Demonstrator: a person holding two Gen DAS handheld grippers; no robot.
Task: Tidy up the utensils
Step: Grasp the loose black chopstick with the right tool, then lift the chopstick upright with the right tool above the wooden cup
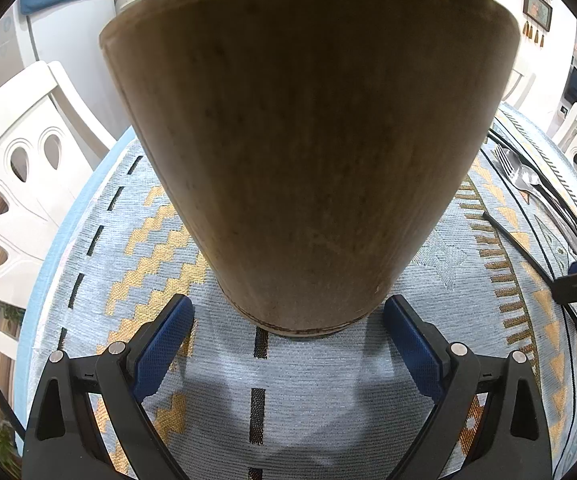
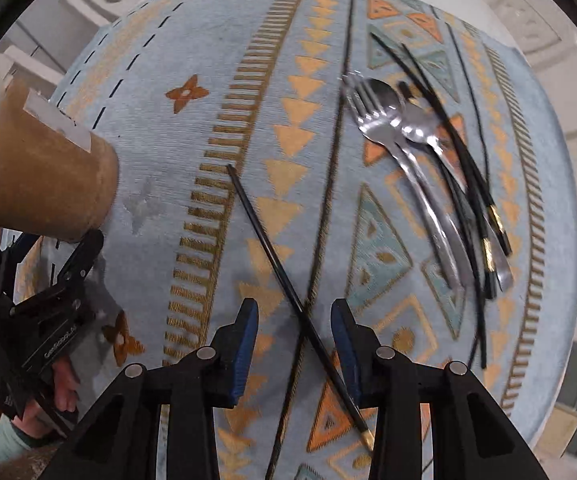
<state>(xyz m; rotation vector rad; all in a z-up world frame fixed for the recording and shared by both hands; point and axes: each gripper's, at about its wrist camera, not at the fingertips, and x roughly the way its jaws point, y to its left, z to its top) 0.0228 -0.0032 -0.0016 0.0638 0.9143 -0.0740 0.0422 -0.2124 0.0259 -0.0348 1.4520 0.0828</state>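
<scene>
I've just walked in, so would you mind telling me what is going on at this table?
A person is sorting utensils with a gripper in each hand. The left gripper sits open around the foot of a wooden holder, its pads clear of it. The right gripper points down over a lone black chopstick that lies between its open jaws, not yet gripped. A fork, spoon and more chopsticks lie piled on the patterned tablecloth.

I see the tall wooden holder (image 1: 308,160) standing upright on the patterned cloth, flaring wider toward its rim. One black chopstick (image 2: 288,292) with a gold tip lies alone, slanted across the cloth. Well to its side, a fork (image 2: 388,140), a spoon (image 2: 420,128) and more black chopsticks (image 2: 468,184) lie heaped together.
</scene>
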